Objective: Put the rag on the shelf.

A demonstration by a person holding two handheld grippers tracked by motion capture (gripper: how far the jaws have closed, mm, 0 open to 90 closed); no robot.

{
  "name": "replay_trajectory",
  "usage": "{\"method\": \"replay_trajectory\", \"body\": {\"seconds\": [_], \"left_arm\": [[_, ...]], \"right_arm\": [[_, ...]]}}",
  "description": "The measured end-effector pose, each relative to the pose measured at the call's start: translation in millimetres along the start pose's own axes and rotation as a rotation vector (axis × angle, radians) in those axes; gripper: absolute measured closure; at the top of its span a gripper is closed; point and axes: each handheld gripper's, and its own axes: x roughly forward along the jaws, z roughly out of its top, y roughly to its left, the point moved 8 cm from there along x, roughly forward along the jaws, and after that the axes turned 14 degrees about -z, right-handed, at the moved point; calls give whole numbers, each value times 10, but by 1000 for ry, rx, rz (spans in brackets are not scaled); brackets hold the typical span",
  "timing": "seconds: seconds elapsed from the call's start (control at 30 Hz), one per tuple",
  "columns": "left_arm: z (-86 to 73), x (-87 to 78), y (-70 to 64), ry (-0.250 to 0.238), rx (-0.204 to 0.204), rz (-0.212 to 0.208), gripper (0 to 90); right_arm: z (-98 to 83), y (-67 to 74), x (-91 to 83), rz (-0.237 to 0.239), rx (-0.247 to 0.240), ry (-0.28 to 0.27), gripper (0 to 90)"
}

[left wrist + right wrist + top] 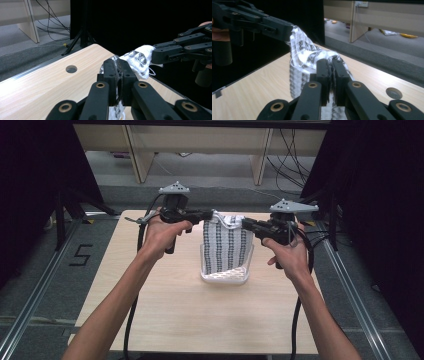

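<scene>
A white cloth with a dark checked pattern point(226, 247) hangs by its top edge between the two grippers, above a small white basket point(224, 276) into which its lower end dips. My left gripper point(210, 214) is shut on the cloth's upper left corner, and my right gripper point(246, 224) is shut on the upper right corner. In the left gripper view the cloth point(139, 60) runs from my closed left gripper point(119, 72) across to the other gripper point(155, 53). The right gripper view shows the cloth point(305, 53) pinched in my right gripper point(330, 67) and stretched to the left gripper point(289, 30).
A light wooden table point(165, 300) carries the basket near its middle. It has a round hole point(71, 69) near one edge. Black curtains stand at both sides; a tripod leg point(81, 37), wooden furniture legs and cables lie on the grey floor beyond the far edge.
</scene>
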Motion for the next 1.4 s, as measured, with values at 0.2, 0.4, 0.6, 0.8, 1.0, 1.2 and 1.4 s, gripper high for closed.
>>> {"method": "replay_trajectory", "body": {"seconds": [0.2, 0.4, 0.6, 0.8, 1.0, 1.2, 1.4], "left_arm": [[4, 112, 166, -15, -35, 32, 861], [-33, 234, 343, -13, -60, 70, 861], [-89, 318, 480, -10, -83, 102, 860], [-202, 398, 584, 7, -115, 112, 859], [-343, 468, 658, 54, -143, 120, 853], [-456, 519, 701, 83, -176, 110, 820], [-596, 549, 717, 196, -211, 137, 449]], "right_arm": [[17, -123, 173, -30, 24, 28, 860], [-19, -223, 343, -40, 63, 71, 857], [-80, -314, 520, -42, 89, 105, 850], [-163, -363, 627, -49, 120, 142, 838], [-265, -399, 709, -57, 133, 171, 823], [-355, -435, 742, -78, 115, 211, 769], [-400, -443, 758, -96, 129, 218, 702]]}}
